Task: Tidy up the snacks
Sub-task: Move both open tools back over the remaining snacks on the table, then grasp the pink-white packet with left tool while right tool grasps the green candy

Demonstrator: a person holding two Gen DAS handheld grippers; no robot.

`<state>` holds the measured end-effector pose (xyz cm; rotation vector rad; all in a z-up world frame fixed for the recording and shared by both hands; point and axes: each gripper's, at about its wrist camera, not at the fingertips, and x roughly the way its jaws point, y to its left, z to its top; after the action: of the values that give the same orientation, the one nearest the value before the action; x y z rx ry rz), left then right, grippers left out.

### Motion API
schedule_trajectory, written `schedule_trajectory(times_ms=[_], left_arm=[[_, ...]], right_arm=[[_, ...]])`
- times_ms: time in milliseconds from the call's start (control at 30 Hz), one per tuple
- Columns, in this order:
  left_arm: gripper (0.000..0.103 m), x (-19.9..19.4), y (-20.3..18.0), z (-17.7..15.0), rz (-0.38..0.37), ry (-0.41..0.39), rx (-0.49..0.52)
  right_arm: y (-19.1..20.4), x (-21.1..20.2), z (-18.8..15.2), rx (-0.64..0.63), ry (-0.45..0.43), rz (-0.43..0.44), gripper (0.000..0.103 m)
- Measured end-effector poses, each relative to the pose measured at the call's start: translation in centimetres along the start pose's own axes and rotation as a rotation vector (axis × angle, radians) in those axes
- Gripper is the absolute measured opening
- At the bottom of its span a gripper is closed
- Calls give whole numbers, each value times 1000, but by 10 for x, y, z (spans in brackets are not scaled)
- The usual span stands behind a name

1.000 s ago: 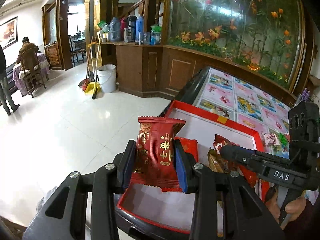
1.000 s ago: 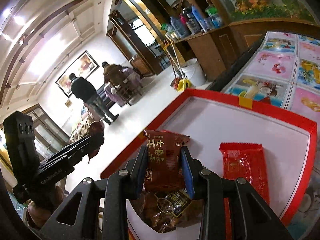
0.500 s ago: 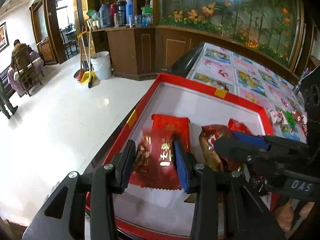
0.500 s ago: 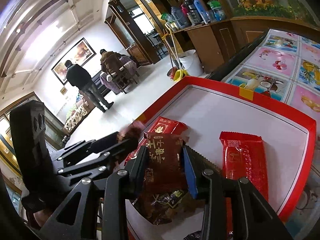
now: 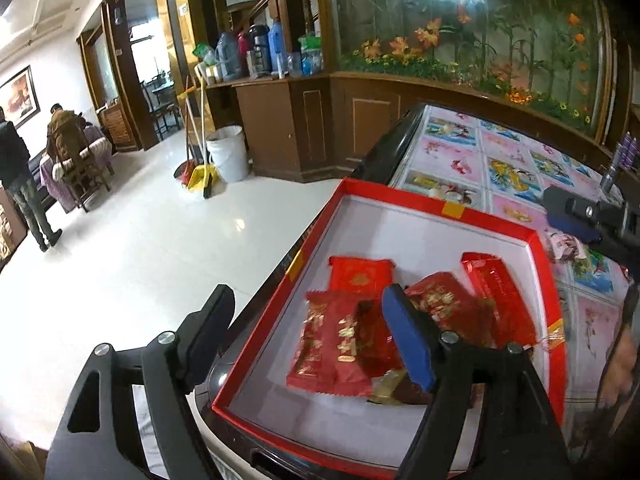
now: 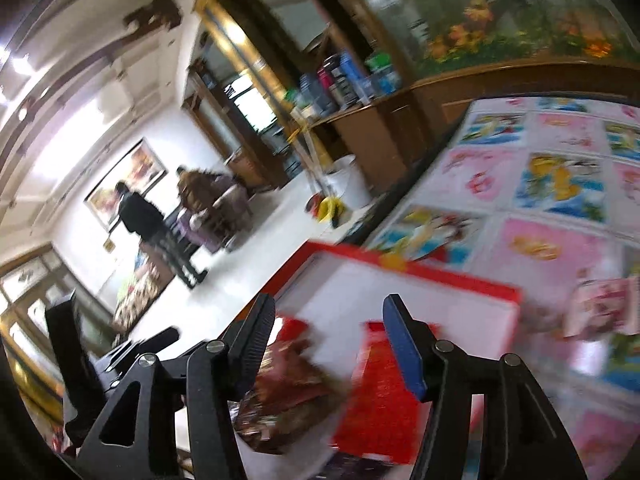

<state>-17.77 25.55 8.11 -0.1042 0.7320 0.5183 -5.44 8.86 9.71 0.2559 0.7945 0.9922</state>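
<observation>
Fingers (image 5: pixel 408 340) of the left gripper (image 5: pixel 308 328) are spreading apart w/ nothing pinched; a red snack packet (image 5: pixel 332 348) lies flat below them on the white floor of the red box (image 5: pixel 400 196), prob. so it sits beside the others, not on a heap. Four or so packets lie loosely side by side near the box's near end, incl. a long red one (image 5: pixel 498 300) by the right wall. Right gripper (image 6: pixel 328 348) is widening too, jaws clear of the brown packet (image 6: pixel 288 392) under them; that view is blurred. Box sits at the edge of a table w/ a patterned cloth (image 5: pixel 508 152). More packets wait outside the box (image 6: pixel 604 308) – likely next.
</observation>
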Motion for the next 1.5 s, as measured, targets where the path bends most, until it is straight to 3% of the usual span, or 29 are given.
schedule_trajectory(times_ms=[133, 467, 667, 833, 933, 1233, 1500], left_arm=[[78, -6, -21, 11, -22, -19, 43], [83, -21, -114, 48, -168, -50, 213], [83, -14, -168, 62, -234, -20, 311], [83, 8, -210, 68, -250, 30, 351], [83, 27, -237, 66, -278, 90, 357], [83, 62, -301, 60, -335, 125, 503], [83, 83, -323, 44, -385, 175, 642]], right_arm=[[-46, -40, 15, 74, -77, -81, 60], [-160, -151, 32, 270, -233, -260, 62], [-225, -197, 27, 421, -206, -372, 65], [-272, -215, 13, 619, -176, -379, 65], [-276, -214, 7, 653, -157, -361, 65], [-264, -200, 5, 659, -135, -213, 65], [-240, -157, 4, 587, -26, -202, 65]])
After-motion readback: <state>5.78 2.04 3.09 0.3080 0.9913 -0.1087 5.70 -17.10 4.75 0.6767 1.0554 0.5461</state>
